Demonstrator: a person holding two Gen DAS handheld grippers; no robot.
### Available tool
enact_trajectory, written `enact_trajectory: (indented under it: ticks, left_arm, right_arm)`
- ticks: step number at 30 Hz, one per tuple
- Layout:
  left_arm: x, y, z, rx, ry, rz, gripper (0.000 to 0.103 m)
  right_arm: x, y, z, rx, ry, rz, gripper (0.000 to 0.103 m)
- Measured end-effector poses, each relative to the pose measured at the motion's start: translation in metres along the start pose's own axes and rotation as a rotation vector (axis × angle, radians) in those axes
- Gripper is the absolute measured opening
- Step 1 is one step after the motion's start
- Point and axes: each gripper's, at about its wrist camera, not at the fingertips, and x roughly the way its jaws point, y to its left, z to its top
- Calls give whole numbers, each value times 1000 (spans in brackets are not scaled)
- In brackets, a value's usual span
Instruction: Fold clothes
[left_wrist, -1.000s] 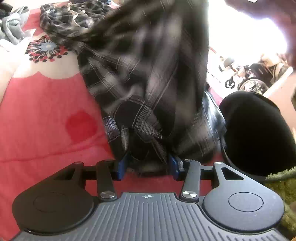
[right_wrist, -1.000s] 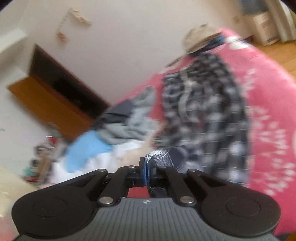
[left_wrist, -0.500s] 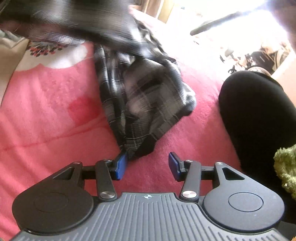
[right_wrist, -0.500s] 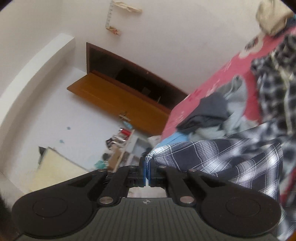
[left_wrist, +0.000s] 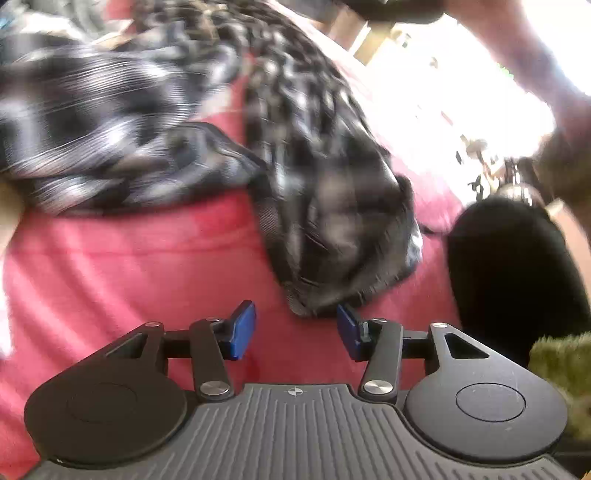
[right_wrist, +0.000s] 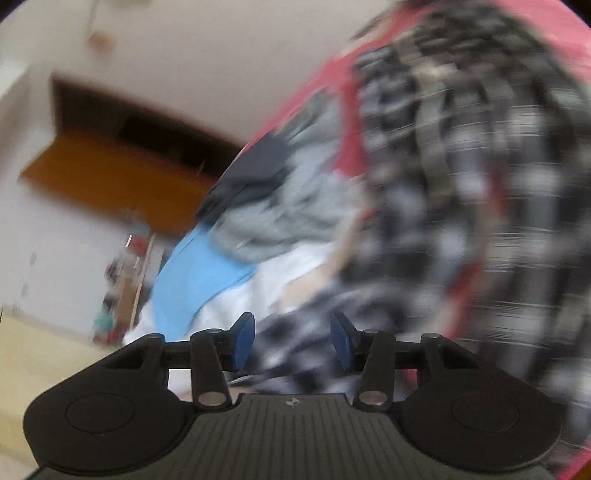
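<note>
A black-and-white plaid shirt (left_wrist: 332, 206) lies rumpled on the red blanket (left_wrist: 129, 277), blurred by motion. My left gripper (left_wrist: 295, 328) is open just above the blanket. The shirt's near end sits right ahead of its blue pads, closest to the right one, and is not pinched. In the right wrist view the same shirt (right_wrist: 461, 184) stretches up the right side. My right gripper (right_wrist: 292, 339) is low over it and its jaws are opening. Blurred plaid cloth lies between the pads, which stand clear of it.
A person's black-clad leg (left_wrist: 517, 277) rests on the bed at the right, a bare arm (left_wrist: 535, 74) above it. Something green and fuzzy (left_wrist: 561, 358) is at the right edge. Grey (right_wrist: 288, 206), blue (right_wrist: 192, 280) and white (right_wrist: 266, 291) clothes are piled left of the shirt. A wooden cabinet (right_wrist: 110, 177) stands beyond.
The right gripper went from shut on the shirt's edge to open and swung down toward the bed. The shirt, bunched between the left pads before, now lies on the blanket ahead of them.
</note>
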Motion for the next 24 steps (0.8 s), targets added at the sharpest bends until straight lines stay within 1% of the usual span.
enact_trajectory:
  ticks: [2, 4, 6, 7, 9, 10, 11, 12, 13, 14, 15, 17, 19, 21, 23, 24]
  left_arm:
    - [-5, 11, 5, -83, -13, -24, 49]
    - [-3, 17, 12, -149, -30, -50, 50]
    - [3, 15, 20, -179, -36, -60, 55]
    - [8, 14, 24, -189, -32, -64, 56]
    - [23, 10, 32, -200, 6, -50, 55]
    - [30, 6, 34, -206, 22, -36, 54]
    - [35, 1, 35, -194, 26, -28, 44]
    - [36, -4, 36, -165, 24, -28, 20]
    - [37, -10, 37, -135, 24, -40, 11]
    - [38, -16, 37, -109, 28, -72, 10]
    - [39, -21, 36, -91, 34, -107, 9]
    - [40, -29, 35, -64, 49, -186, 8]
    - [48, -37, 35, -43, 85, -296, 8]
    - [58, -46, 36, -2, 125, -396, 7]
    - [76, -58, 39, 71, 206, -449, 9]
    - [84, -62, 41, 104, 246, -449, 11]
  right_arm:
    - [-23, -25, -10, 33, -26, -79, 49]
    - [-35, -45, -29, 44, -1, -175, 51]
    - [-31, -53, -51, -28, 74, -268, 60]
    - [-27, -54, -62, -71, 114, -318, 65]
    - [-14, -54, -86, -170, 200, -408, 65]
    - [-7, -55, -93, -182, 238, -407, 65]
    - [-1, -55, -101, -195, 275, -405, 63]
    - [6, -56, -108, -207, 313, -403, 53]
    - [13, -57, -116, -219, 351, -402, 18]
    - [20, -57, -123, -232, 388, -400, 10]
    - [21, -58, -129, -218, 423, -399, 10]
    - [11, -53, -139, -242, 468, -412, 10]
    - [-8, -43, -143, -273, 506, -434, 10]
    - [-31, -38, -139, -252, 520, -469, 10]
    - [-46, -38, -132, -215, 538, -540, 10]
    - [-54, -38, -128, -196, 546, -576, 11]
